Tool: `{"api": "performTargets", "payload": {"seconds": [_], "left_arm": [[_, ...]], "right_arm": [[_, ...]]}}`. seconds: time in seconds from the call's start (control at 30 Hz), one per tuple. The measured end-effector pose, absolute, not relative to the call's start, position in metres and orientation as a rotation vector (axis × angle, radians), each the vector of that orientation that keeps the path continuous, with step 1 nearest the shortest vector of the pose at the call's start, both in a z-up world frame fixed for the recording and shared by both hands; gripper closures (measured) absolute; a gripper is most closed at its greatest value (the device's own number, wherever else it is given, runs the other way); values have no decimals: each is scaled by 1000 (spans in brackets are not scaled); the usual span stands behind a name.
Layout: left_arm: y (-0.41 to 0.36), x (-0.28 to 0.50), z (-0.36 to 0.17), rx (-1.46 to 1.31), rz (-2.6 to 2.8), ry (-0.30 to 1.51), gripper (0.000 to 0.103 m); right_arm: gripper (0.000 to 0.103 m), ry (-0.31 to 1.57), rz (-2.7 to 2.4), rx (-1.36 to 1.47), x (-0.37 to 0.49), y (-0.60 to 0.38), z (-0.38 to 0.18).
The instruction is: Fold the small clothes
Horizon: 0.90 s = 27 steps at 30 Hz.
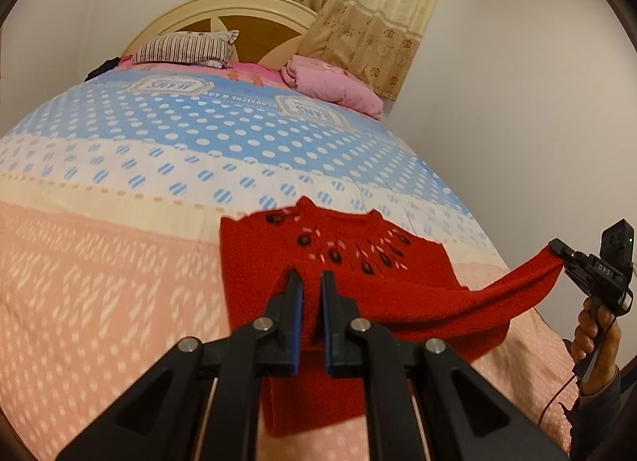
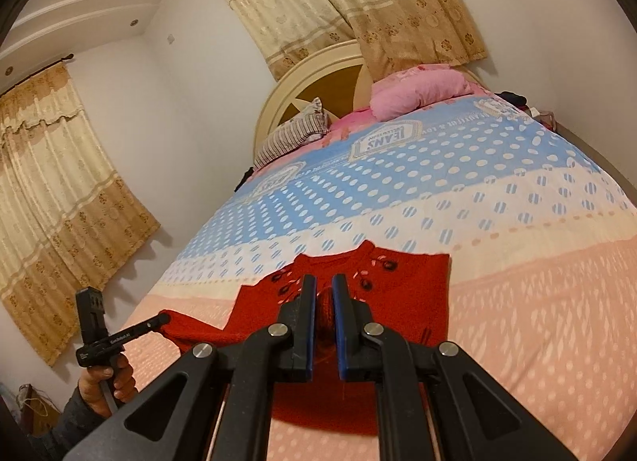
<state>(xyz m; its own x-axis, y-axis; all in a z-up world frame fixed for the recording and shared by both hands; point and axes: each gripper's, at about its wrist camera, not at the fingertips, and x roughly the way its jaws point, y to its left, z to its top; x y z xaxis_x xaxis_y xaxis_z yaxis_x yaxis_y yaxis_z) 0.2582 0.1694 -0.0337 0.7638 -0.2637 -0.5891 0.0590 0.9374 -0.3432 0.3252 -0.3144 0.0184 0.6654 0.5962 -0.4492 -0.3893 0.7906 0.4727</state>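
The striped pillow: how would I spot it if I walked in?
Look at the bed, up at its round headboard. The striped pillow leans there, left in the left wrist view. Its dark stripes set it apart from the plain pink bundle beside it.

Fuzzy red knit sweater [image 1: 350, 262], matt printed cotton bedspread [image 1: 119, 262], glossy wooden headboard [image 1: 254, 33]

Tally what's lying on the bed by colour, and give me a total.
Red: 1, the sweater
Pink: 1, the bundled blanket
Striped: 1, the pillow
Total: 3
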Motion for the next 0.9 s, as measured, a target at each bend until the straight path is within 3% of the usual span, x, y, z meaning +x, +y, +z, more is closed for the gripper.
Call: {"api": "performTargets", "payload": {"seconds": [0.57, 0.6, 0.67, 0.7, 0.73, 0.77, 0.8, 0.83, 0.9], "left_arm": [[159, 375, -87, -174, -69, 805, 94], [160, 381, -92, -172, -44, 819, 88], [163, 387, -99, -175, 26, 829, 85], [168, 388, -102, -189, 55, 831, 80], [174, 387, -104, -213, 64, 836, 78], [181, 381, -104, -248, 63, 835, 72], [185, 375, -104, -265, 64, 826, 64], [190, 364, -103, -263, 72, 807, 59], [193, 345, -103, -217, 94, 783, 39]], "right_arm": [[95, 749, 402, 273, 453, -290, -48], [95, 757, 401, 262, 460, -286, -52], [94, 782, 384, 237, 475, -280, -66], [90, 800, 334, 209, 482, -278, -75], [68, 805, 311, 202, 484, -278, -79], [32, 811, 301, 218, 482, -280, -84], [21, 809, 324, 253, 477, -284, -87], [19, 804, 351, 279, 473, -286, -89], [20, 834, 389, 267, 460, -283, -93]]}}
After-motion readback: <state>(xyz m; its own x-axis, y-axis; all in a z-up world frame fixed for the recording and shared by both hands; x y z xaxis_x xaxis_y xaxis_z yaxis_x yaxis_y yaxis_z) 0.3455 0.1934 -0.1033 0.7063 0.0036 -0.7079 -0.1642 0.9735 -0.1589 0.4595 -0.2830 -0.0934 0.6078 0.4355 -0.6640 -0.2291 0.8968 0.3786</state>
